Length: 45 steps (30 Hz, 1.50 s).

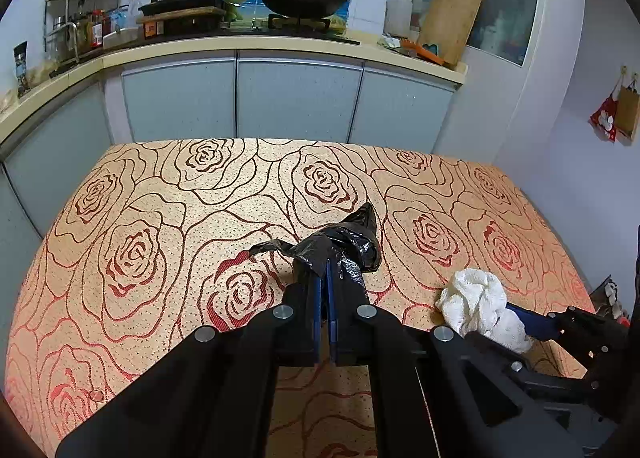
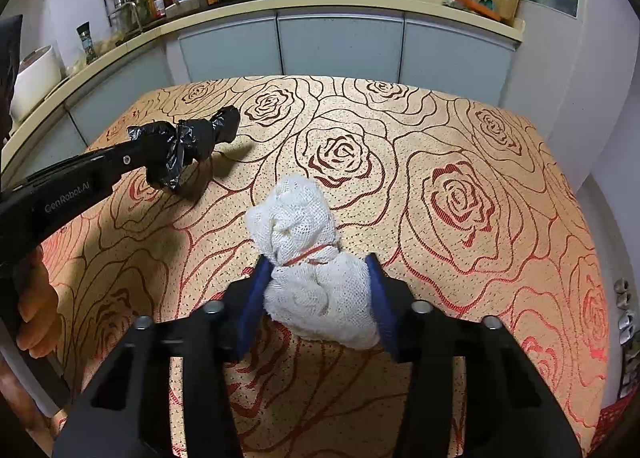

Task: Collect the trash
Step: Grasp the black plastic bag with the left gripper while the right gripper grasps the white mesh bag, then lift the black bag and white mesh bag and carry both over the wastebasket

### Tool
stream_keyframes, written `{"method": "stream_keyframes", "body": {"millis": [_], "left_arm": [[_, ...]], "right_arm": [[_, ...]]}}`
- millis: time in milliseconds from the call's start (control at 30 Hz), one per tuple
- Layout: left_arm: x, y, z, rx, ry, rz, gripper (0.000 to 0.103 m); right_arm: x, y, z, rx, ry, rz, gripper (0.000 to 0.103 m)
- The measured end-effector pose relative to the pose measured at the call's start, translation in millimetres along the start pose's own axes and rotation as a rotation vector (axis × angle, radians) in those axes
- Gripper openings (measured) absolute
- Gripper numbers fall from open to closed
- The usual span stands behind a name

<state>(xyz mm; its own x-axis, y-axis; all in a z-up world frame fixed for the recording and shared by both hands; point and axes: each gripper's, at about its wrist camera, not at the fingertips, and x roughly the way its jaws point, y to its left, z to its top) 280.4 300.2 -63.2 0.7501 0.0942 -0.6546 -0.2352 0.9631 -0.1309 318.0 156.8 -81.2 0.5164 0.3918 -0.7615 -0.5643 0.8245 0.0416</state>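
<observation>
Step in hand: secure both trash items. Left gripper (image 1: pixel 326 278) is clamped fully on the black plastic bag (image 1: pixel 344 244) — keep it pinched. Right gripper (image 2: pixel 316 282) is half-open, pads flanking the white mesh bundle (image 2: pixel 312 258) on the rose-patterned surface (image 2: pixel 460 145) — whether they press it is unclear; close squarely below its red tie before lifting.

One readable marking, on my left gripper

The pale lettering "GenRobot.AI" runs along the black side of my left gripper (image 2: pixel 182 153) (seen from my right wrist camera); labels on the bottles (image 2: pixel 154 3) on the far counter are too small to read.
</observation>
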Motion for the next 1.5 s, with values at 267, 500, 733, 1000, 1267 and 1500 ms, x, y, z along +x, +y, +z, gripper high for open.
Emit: {"method": "stream_keyframes", "body": {"millis": [267, 500, 733, 1000, 1267, 1500], "left_arm": [[-10, -7, -1, 0.030, -0.034, 0.019, 0.002], [-32, -15, -1, 0.045, -0.073, 0.032, 0.002], [-72, -30, -11, 0.076, -0.122, 0.059, 0.002], [-124, -53, -20, 0.093, -0.196, 0.057, 0.002], [-167, -78, -30, 0.110, -0.256, 0.040, 0.002], [-192, -102, -42, 0.132, -0.286, 0.012, 0.002]], "right_arm": [[-13, -4, -2, 0.025, -0.043, 0.008, 0.029], [-46, -9, -2, 0.062, -0.121, -0.007, 0.029], [-86, -17, -7, 0.095, -0.189, -0.038, 0.029], [-138, -28, -20, 0.125, -0.275, -0.080, 0.029], [-182, -43, -36, 0.155, -0.339, -0.103, 0.029], [-219, -57, -54, 0.177, -0.390, -0.144, 0.029]]}}
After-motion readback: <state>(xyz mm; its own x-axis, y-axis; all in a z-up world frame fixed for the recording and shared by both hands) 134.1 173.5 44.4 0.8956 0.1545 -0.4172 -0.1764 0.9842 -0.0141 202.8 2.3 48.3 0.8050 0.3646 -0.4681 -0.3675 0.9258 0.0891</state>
